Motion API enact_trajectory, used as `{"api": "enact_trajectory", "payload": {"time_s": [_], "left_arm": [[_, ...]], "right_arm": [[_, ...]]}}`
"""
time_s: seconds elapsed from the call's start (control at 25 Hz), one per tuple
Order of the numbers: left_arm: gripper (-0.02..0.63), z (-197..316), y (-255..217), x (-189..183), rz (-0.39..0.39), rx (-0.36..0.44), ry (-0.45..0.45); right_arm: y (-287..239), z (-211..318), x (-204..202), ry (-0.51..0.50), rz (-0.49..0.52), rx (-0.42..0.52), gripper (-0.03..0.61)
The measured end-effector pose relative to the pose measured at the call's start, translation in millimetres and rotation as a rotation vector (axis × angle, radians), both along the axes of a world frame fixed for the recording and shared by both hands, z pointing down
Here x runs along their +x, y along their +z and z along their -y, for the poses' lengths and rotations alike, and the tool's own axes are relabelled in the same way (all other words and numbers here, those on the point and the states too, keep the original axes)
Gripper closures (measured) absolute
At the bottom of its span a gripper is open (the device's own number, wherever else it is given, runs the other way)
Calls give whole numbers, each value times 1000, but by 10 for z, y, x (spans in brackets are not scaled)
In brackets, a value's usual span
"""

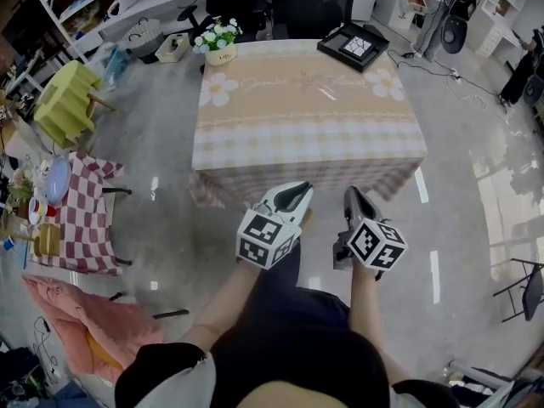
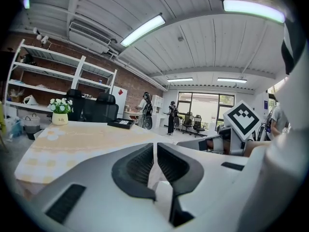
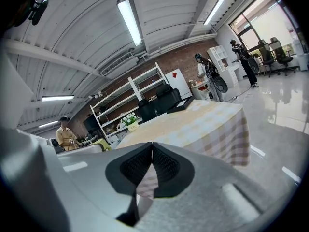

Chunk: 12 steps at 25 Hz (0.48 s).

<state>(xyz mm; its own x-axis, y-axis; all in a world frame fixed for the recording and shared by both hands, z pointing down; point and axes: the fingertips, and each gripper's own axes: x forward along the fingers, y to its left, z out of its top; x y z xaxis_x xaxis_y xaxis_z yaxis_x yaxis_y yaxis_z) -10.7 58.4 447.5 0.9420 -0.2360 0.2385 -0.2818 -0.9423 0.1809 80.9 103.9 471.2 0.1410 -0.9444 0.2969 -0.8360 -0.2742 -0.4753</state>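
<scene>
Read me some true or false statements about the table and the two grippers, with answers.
1. The flower pot stands at a far corner of the table. True.
2. The black tray lies in the middle of the table. False: it sits at the far right corner.
3. The left gripper holds a cup. False: its jaws are together with nothing between them.
4. The right gripper is shut and empty, on the near side of the table. True.
</scene>
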Motion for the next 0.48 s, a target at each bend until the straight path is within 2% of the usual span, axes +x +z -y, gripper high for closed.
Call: {"api": "enact_trajectory", "payload": {"time_s": [0.48], "left_arm": [[581, 543, 75, 451, 19, -24, 11]], "right_arm": [[31, 557, 441, -1, 3, -19, 574]]}}
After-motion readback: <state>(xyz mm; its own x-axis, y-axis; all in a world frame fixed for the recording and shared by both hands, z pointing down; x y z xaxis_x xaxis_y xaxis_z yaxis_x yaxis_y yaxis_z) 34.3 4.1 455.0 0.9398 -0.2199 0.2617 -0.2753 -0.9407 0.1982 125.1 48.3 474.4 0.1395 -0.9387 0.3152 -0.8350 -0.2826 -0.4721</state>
